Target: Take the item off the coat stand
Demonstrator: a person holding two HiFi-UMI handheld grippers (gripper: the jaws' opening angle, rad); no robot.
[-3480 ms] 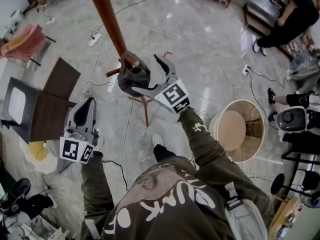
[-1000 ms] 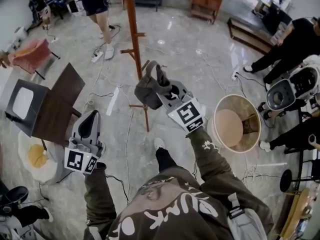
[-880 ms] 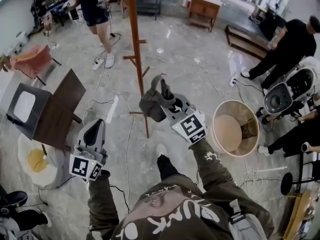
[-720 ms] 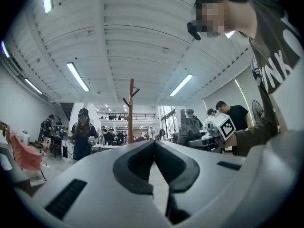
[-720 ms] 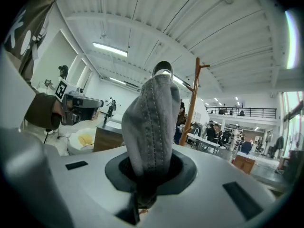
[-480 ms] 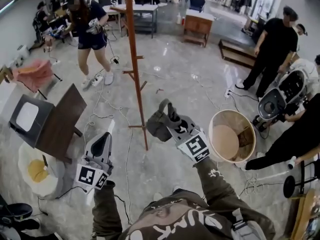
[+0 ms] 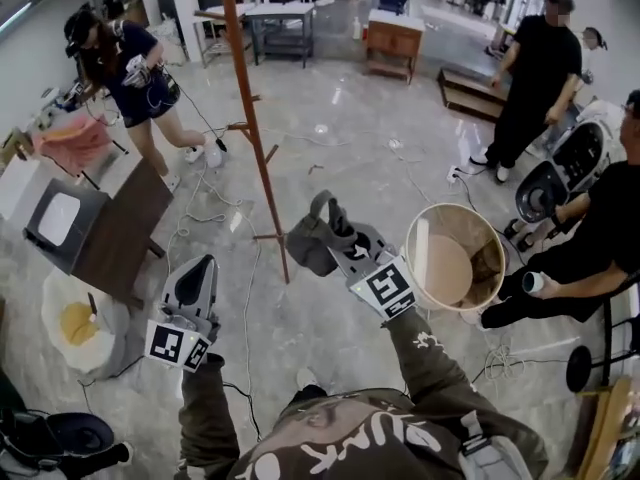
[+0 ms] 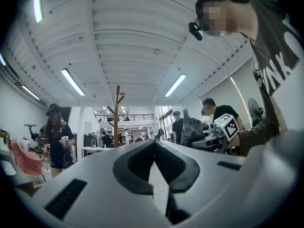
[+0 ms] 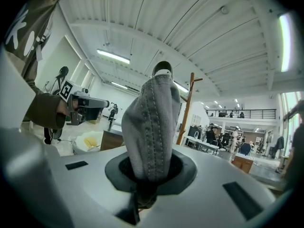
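Note:
The grey cap (image 7: 306, 244) hangs free of the wooden coat stand (image 7: 245, 118), pinched in my right gripper (image 7: 330, 224), which is shut on it. In the right gripper view the cap (image 9: 152, 122) rises from between the jaws of the right gripper (image 9: 146, 177), with the stand (image 9: 186, 109) behind it. My left gripper (image 7: 197, 271) is held lower left, shut with nothing in it. In the left gripper view its jaws (image 8: 156, 151) meet, and the stand (image 8: 116, 115) stands far off.
A round wicker basket (image 7: 455, 258) sits on the floor to the right of the cap. A brown table (image 7: 125, 223) and a white bowl-like seat (image 7: 75, 323) are at the left. People stand at the far left (image 7: 125, 68) and right (image 7: 530, 68). Cables run across the floor.
The cap has come off the stand's peg and moved away with my right gripper. Both grippers and the view have drawn back from the stand, which now looks farther off.

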